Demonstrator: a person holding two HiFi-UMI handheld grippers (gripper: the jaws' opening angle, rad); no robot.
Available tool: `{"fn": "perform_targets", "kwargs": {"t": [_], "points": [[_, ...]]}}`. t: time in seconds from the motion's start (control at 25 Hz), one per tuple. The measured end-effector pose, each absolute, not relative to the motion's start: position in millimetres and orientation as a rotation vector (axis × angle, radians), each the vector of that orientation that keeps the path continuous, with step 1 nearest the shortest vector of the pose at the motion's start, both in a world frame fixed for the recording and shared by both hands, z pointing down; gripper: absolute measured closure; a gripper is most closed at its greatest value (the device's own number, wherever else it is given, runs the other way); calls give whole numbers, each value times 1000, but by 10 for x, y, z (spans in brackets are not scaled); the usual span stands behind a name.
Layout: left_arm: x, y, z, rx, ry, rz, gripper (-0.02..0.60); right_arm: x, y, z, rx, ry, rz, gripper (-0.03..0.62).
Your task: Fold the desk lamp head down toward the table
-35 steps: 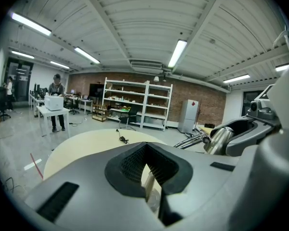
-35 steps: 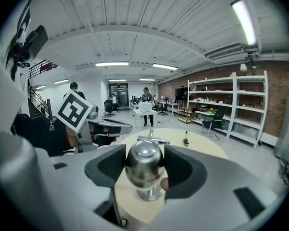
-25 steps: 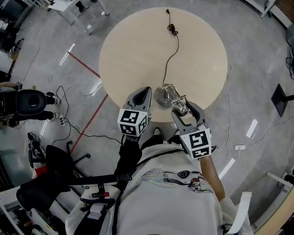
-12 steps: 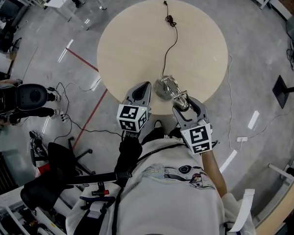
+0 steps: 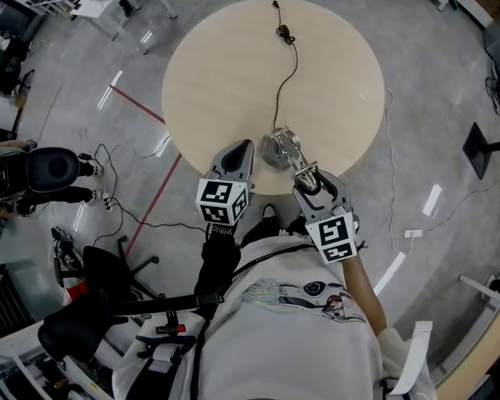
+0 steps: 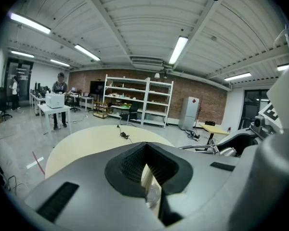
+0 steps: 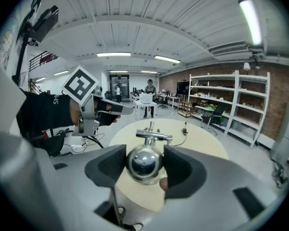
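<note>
The right gripper pinches the shiny round lamp head between its two jaws.
The lamp head hangs just past the near edge of the round table. The lamp base sits on the table close by, and its cord runs to the far side. The left gripper is pressed closed with nothing in it, just left of the base.

Black office chair, red floor tape, shelving
</note>
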State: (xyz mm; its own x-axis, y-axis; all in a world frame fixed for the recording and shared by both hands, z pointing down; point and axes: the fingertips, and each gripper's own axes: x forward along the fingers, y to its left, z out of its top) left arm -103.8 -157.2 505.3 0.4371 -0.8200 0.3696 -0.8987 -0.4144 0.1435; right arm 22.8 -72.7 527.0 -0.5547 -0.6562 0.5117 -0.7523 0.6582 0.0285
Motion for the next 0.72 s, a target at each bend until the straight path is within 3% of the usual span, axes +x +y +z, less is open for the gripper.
{"fn": "perform_targets", "kwargs": {"t": [0.72], "points": [[-1042, -1552, 5072, 2370, -1476, 363, 581, 277, -636, 5582, 1108, -2341, 237, 350]]}}
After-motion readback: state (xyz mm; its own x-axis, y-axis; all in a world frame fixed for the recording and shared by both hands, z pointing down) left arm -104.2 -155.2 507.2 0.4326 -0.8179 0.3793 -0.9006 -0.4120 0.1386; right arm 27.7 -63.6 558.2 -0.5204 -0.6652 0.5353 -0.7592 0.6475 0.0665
